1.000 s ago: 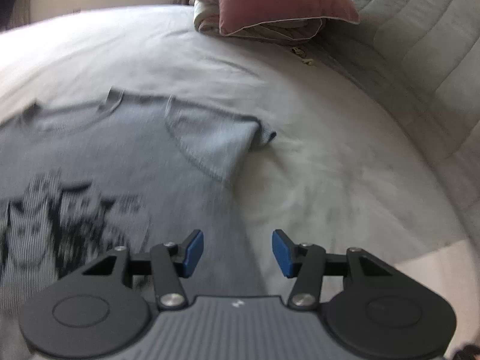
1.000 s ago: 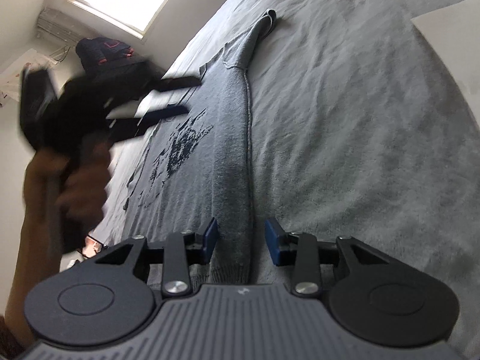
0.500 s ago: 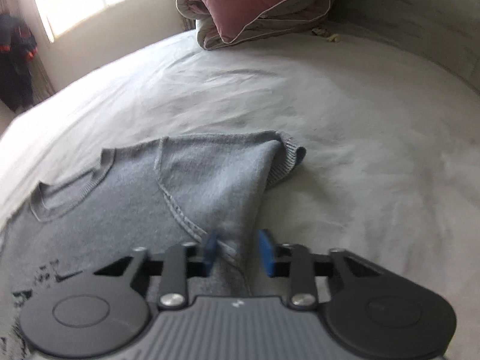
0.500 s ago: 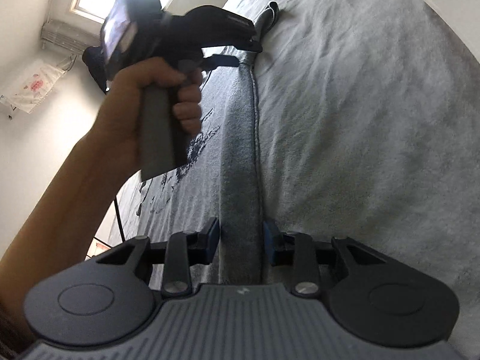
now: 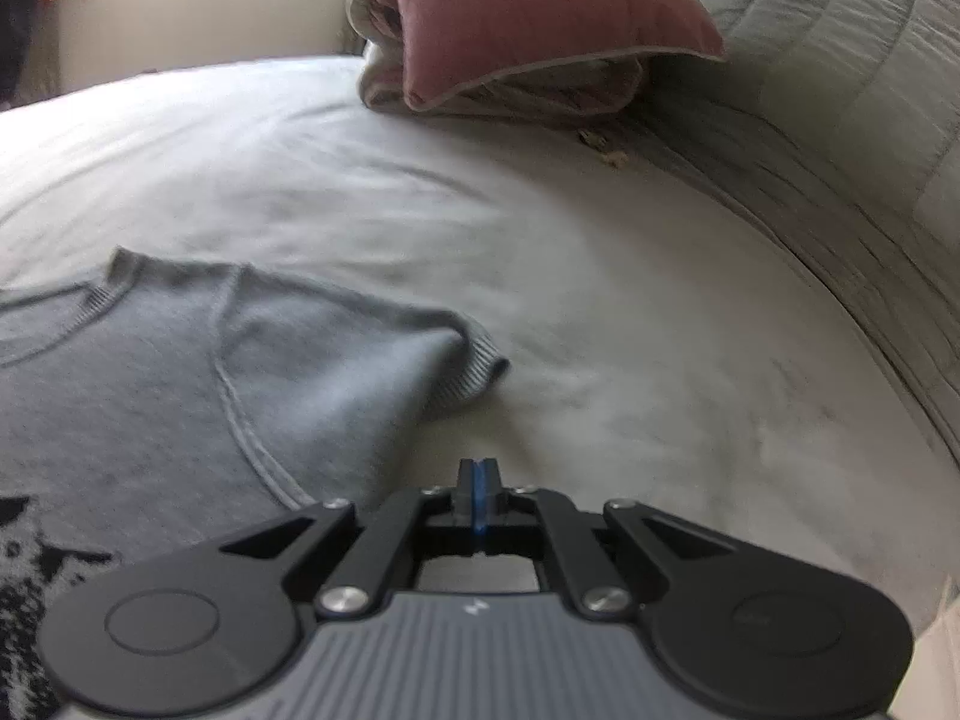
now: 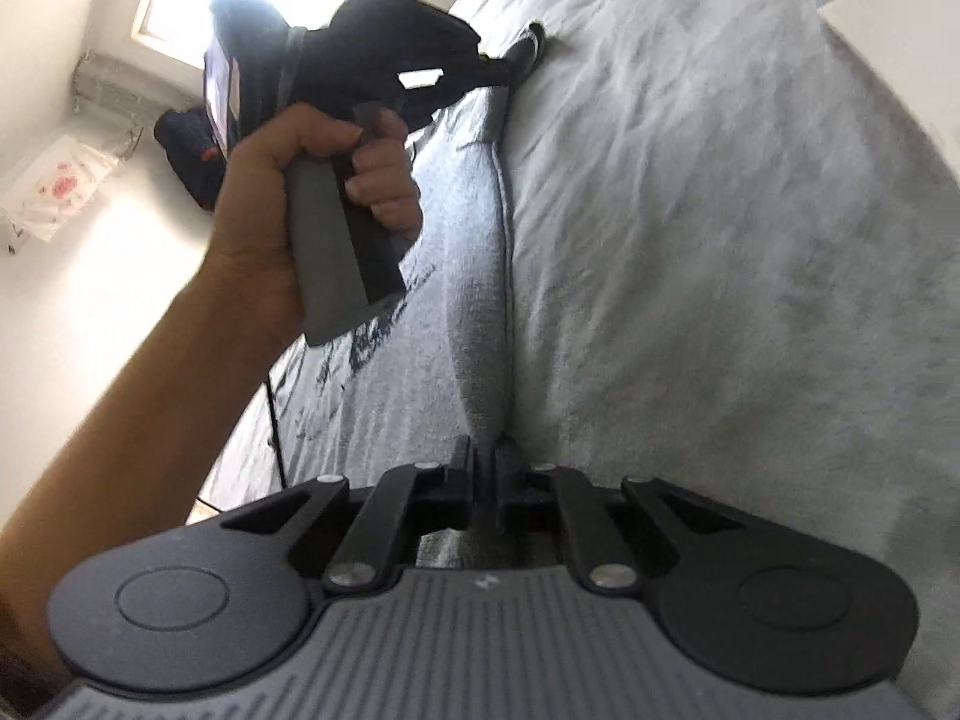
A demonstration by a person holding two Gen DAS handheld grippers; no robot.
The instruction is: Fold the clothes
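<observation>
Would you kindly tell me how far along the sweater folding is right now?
Done: the sweater lies spread flat on the bed. In hand: the right gripper is shut on its side edge, and the left gripper is shut near the sleeve, apparently pinching it too. Left: no fold is made yet.

Sweater [image 5: 150, 396] flat on bed [image 5: 600, 300], left of centre in left wrist view; sleeve [image 5: 384, 360] pointing right. Pillow [image 5: 540, 18] on folded blanket [image 5: 522, 93] at far end. Headboard [image 5: 852, 90] along right side. Left gripper [image 5: 477, 480] just right of sweater edge. Right gripper [image 6: 487, 468] at sweater's side edge.
</observation>
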